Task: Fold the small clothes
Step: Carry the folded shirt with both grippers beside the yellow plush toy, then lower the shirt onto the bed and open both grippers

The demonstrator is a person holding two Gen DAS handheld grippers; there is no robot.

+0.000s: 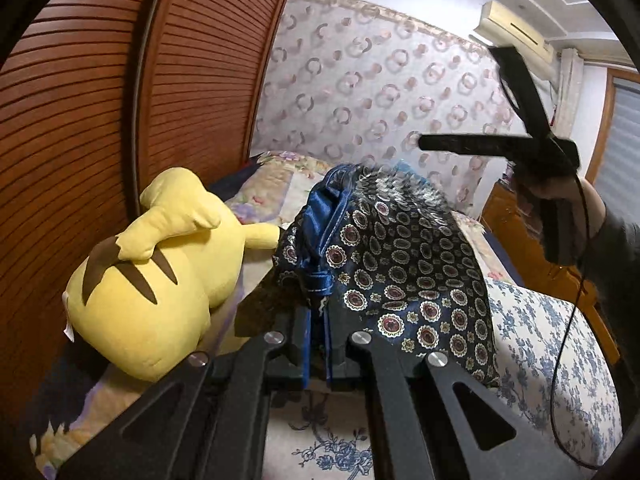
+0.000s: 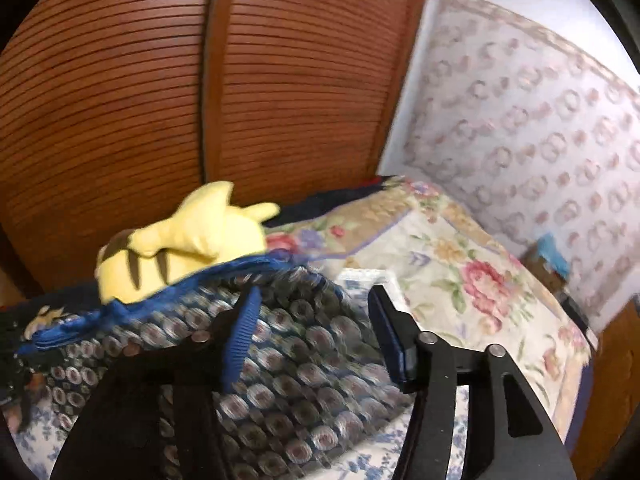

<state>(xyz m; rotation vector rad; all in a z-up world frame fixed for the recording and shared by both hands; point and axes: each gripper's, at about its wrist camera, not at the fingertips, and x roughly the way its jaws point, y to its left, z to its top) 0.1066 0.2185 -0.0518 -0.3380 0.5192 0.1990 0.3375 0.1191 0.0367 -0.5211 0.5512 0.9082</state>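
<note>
The left gripper (image 1: pixel 320 344) is pinching the patterned shorts (image 1: pixel 400 264), which are draping rightward toward the spread right gripper (image 2: pixel 316 332) above the bed (image 2: pixel 460 264).

Garment (image 1: pixel 404 276) navy, medallion print; plush (image 1: pixel 160 280) yellow, brown stripes.

- My left wrist camera sits low and close behind my left gripper (image 1: pixel 320 344), facing the far patterned wall (image 1: pixel 380 92).
- My right wrist camera looks along my right gripper (image 2: pixel 316 332), angled left toward the wooden doors (image 2: pixel 200 92).
- Both views share the yellow plush (image 1: pixel 160 272), the patterned garment (image 1: pixel 400 272) and the bed (image 1: pixel 560 340).
</note>
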